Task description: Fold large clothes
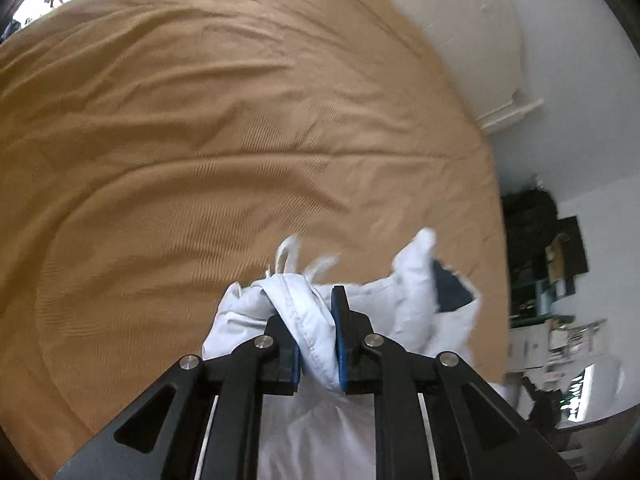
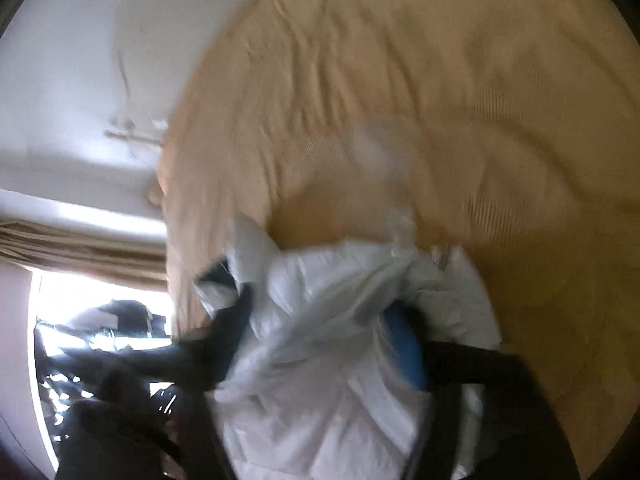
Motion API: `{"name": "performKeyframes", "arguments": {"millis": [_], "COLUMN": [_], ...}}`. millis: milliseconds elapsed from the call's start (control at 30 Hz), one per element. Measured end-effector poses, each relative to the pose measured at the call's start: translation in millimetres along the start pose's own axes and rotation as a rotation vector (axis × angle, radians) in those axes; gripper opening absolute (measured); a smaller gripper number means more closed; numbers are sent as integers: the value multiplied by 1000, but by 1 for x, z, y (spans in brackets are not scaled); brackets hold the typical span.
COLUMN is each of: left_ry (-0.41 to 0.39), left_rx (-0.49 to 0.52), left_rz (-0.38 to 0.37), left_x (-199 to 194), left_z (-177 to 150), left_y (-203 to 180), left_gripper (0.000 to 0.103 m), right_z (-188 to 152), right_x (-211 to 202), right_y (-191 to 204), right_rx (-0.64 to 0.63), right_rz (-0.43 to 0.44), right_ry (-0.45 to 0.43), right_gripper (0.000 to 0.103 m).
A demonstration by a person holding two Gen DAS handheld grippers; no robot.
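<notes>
The pale white garment (image 1: 320, 320) lies bunched at the near edge of the bed, on its tan bedspread (image 1: 200, 140). The left gripper (image 1: 316, 320) pinches a stitched fold of it between its blue-padded fingers (image 1: 340, 320). The right gripper (image 2: 320, 328), blurred, stands wide, fabric draped between its fingers (image 2: 404, 352), unclamped.

White garment (image 2: 320, 320) between spread tool (image 2: 320, 344) fingers

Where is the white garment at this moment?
The white garment sits bunched at the near edge of the tan bedspread, bottom centre in both wrist views, a seamed fold pinched in the left claw.
</notes>
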State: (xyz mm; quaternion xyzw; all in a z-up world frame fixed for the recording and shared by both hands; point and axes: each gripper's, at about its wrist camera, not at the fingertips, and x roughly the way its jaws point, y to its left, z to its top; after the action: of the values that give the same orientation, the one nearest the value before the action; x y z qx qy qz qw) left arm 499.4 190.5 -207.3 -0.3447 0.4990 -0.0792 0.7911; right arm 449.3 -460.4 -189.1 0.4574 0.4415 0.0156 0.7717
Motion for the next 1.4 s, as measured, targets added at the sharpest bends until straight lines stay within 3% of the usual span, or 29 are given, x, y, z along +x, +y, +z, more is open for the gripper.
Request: {"name": "performKeyframes", "arguments": {"millis": [67,100,133,200,267,300,367,433,500,600,733,867,1000,1067,1100,1167,1200,1300,1400], "left_ry": [11,-8,-36,-110,-159,-164,-158,-127,-71,37,133,154,100,76,67,58,44,-38,-113], "left_rx": [-9,-22,-33,-48,-25,2,71,173,271,373,539,424,406,392,366,315,306,357,416], "left_rz": [-44,-56,-48,-31,11,68,169,250,285,268,297,332,459,558,614,615,596,468,365], "left_x": [-12,-21,-29,-52,-76,-83,-90,-90,-75,-37,41,102,122,127,124,101,82,20,-35], "left_z": [3,5,8,15,18,16,8,-12,-39,-83,-123,-104,-69,-55,-47,-36,-35,-56,-109], "left_y": [-4,-5,-6,-8,-15,-22,-33,-46,-62,-84,-113,-105,-99,-85,-74,-61,-60,-75,-83], "left_gripper": [24,39,65,82,82,80,75,62,59,52,44,44,44,43,42,23,21,21,27], "right_z": [4,4,2,-12,-40,-57,-87,-117,-137,-153,-153,-126,-90,-62,-53,-30,-19,-5,-29], "right_x": [-18,-29,-34,-43,-43,-36,-15,21,54,91,135,173,178,172,169,159,144,87,21], "right_y": [9,19,29,50,85,102,127,148,162,181,174,145,129,111,103,77,64,61,78], "right_rx": [-10,-40,-71,-144,-266,-327,-424,-524,-590,-664,-666,-642,-618,-537,-497,-375,-307,-304,-400], "right_rz": [-26,-50,-65,-50,-28,-46,-85,-139,-192,-247,-369,-508,-496,-470,-450,-381,-343,-373,-340], "right_ry": [-47,-66,-68,-63,-43,-20,28,86,123,155,210,244,238,232,244,270,238,72,-34], "right_gripper": [81,81,81,81,76,70,54,30,28,28,28,25,22,14,0,0,0,0,1]}}
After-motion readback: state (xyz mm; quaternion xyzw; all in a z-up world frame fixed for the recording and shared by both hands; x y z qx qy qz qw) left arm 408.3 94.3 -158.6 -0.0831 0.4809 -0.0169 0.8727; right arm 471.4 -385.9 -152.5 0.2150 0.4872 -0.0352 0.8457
